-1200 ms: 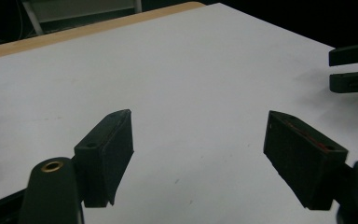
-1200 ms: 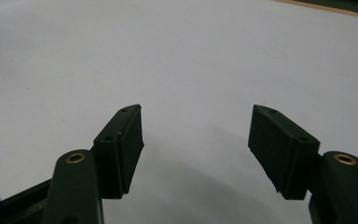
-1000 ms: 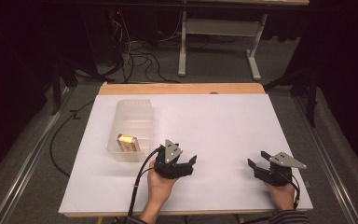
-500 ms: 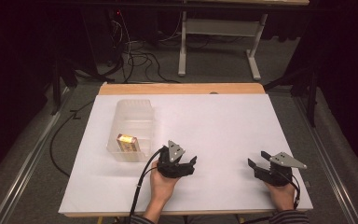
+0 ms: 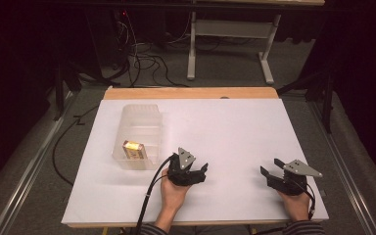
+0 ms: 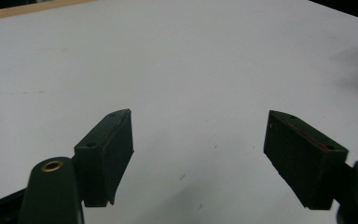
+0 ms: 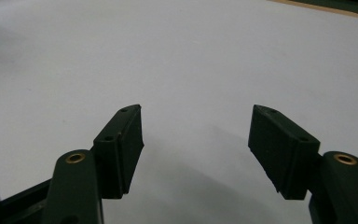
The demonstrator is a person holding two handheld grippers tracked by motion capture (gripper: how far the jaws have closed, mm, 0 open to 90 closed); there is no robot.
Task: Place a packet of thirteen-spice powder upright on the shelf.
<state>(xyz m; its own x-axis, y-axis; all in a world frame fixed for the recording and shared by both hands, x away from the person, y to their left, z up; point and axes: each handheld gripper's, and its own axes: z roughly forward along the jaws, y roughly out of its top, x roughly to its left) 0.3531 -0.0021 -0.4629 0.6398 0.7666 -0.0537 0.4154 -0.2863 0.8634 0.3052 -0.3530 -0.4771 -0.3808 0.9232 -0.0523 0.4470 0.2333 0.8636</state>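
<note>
Container: a clear ribbed plastic bin (image 5: 138,139) stands near the bench's left edge, about midway along it.
Contents: a small yellow-and-brown box (image 5: 133,150) lies flat in the bin's near end.
Left hand-held gripper (image 5: 199,172): it sits just beside the bin's near right corner, apart from it; jaws stand partly open with nothing between them, white surface showing through the gap in the left gripper view.
Right hand-held gripper (image 5: 269,176): near the bench's near right corner, well apart from the bin; jaws parted, holding nothing.
Surface: a white sheet-covered bench (image 5: 235,132) with a wooden strip along its far edge.
Room: dark, grey floor, cables and a white metal frame beyond the bench.
</note>
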